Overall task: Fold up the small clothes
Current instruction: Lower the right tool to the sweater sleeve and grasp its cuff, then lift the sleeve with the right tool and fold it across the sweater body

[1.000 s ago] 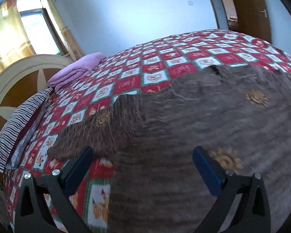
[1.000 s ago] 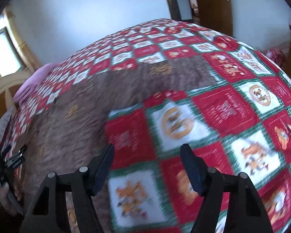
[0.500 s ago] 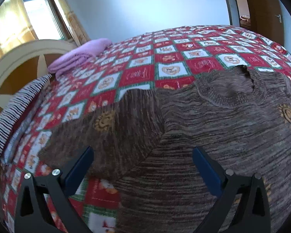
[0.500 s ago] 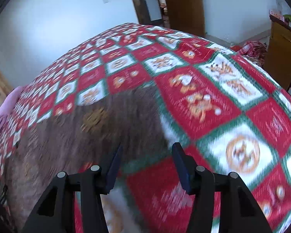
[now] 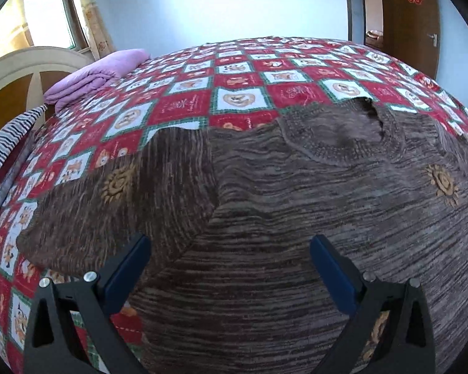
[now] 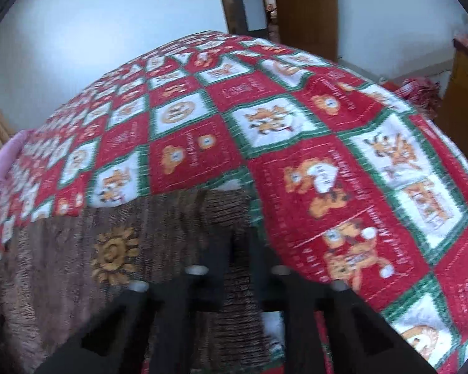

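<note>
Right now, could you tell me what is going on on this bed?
A person with a gripper in each hand is folding a brown knitted sweater spread on the checked bedspread. The right gripper is closed on the sweater's edge. The left gripper hangs open above the body of the sweater, gripping nothing.

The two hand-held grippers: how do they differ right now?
The left hand-held gripper has its blue-padded fingers spread wide above the brown striped knit sweater, gripping nothing. The right hand-held gripper has its fingers nearly together on the sweater's sleeve; blur hides whether they pinch it. Both are black, over the same sweater.
</note>
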Available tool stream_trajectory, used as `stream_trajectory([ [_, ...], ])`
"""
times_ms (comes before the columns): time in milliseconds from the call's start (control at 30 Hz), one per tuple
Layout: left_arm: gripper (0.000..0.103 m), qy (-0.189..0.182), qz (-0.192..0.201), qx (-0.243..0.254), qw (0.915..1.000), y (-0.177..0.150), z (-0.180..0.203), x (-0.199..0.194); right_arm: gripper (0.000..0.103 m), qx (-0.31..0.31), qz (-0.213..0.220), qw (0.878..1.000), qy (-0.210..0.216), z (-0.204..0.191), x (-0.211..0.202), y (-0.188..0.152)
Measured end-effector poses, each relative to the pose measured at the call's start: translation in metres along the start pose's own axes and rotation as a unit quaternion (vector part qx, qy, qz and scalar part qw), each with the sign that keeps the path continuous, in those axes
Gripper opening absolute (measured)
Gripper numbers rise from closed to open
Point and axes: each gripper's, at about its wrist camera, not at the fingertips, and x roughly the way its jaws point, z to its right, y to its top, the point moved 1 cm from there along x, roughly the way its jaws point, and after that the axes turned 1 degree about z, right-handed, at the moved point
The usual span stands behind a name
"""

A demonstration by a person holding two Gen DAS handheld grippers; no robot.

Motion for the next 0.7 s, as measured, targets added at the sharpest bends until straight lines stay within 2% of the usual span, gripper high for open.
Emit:
stream_trajectory([
  [100,0.103,-0.001,0.011,-0.005,0.9999,-0.001,-0.002,-0.004,0.005,-0.002,0.0,1.0,0.009,-0.004,-0.009,0.001],
  [400,0.103,-0.006,0.024,-0.009,0.9996,-0.001,-0.005,-0.007,0.004,-0.038,0.042,0.998,0.012,-0.043,-0.079,0.027],
  [600,0.103,-0.026,0.023,-0.039,0.9986,-0.002,-0.016,-0.006,0.004,-0.058,0.04,0.997,0.022,-0.09,-0.113,0.036],
  [700,0.103,-0.032,0.027,-0.044,0.9982,-0.002,-0.018,-0.007,0.004,-0.078,0.041,0.995,0.036,-0.127,-0.13,0.036],
])
